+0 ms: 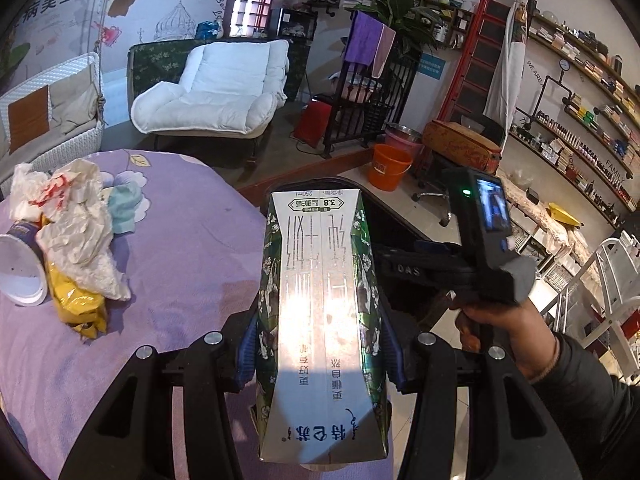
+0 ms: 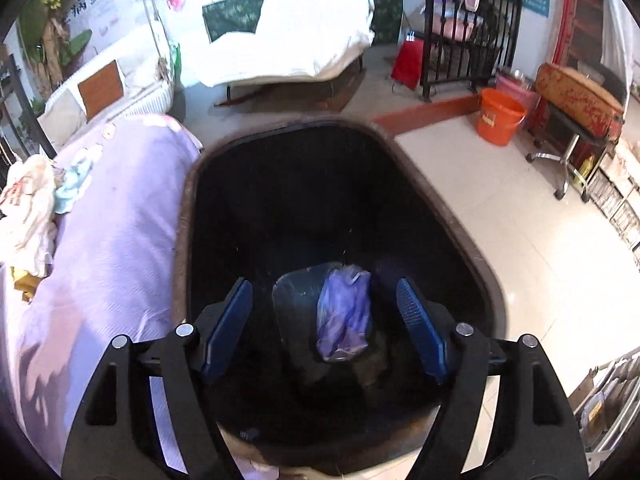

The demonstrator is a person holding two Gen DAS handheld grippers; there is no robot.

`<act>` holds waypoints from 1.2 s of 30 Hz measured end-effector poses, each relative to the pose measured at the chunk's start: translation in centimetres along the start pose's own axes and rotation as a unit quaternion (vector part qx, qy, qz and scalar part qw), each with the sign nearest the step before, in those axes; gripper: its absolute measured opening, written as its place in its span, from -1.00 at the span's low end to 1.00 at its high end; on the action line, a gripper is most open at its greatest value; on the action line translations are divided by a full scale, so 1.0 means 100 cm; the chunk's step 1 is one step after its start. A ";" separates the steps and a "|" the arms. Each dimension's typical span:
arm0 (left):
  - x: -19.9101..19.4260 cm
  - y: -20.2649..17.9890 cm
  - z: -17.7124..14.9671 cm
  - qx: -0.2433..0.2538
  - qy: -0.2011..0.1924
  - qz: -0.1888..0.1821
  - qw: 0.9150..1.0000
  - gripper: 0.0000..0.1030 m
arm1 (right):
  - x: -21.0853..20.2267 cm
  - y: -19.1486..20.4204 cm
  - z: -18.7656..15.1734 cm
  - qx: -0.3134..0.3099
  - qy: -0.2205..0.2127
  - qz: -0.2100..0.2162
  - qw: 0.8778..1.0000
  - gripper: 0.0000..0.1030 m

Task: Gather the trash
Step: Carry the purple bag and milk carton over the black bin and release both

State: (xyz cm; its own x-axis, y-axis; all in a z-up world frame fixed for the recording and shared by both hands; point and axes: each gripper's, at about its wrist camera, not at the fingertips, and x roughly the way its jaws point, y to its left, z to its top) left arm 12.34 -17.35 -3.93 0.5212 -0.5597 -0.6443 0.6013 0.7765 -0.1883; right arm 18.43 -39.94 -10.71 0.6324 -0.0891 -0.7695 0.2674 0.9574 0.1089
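Note:
A green and white milk carton (image 1: pixel 320 280) lies lengthwise between the blue pads of my left gripper (image 1: pixel 320 356), which is shut on it, over the edge of the purple-clothed table (image 1: pixel 180 240). On that table sits a trash pile: crumpled white paper (image 1: pixel 76 232), a yellow wrapper (image 1: pixel 76 304), a paper cup (image 1: pixel 22 268) and a teal wad (image 1: pixel 124 204). My right gripper (image 2: pixel 323 292) hangs open over the dark bin (image 2: pixel 188 200). A crumpled purple wad (image 2: pixel 344 320) lies inside the bin below the jaws, untouched by the pads.
The bin stands on the tiled floor right beside the table. An orange bucket (image 2: pixel 500 116), a stool on wheels (image 2: pixel 568 152) and a black railing (image 2: pixel 460 52) stand beyond it. A white lounge chair (image 1: pixel 216 88) is at the back. A hand (image 1: pixel 500 332) holds the right gripper's handle.

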 end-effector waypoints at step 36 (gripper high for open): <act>0.175 -0.052 0.052 0.012 0.163 -0.016 0.986 -0.01 | -0.115 -0.092 -0.067 0.120 -0.112 -0.055 0.985 0.65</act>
State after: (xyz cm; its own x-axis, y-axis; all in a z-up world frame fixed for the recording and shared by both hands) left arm 21.49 -32.75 -10.37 0.2817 -0.4576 -0.8433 0.6299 0.7512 -0.1972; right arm 3.80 -45.90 -7.05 0.7280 -0.2722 -0.6292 0.4902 0.8483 0.2001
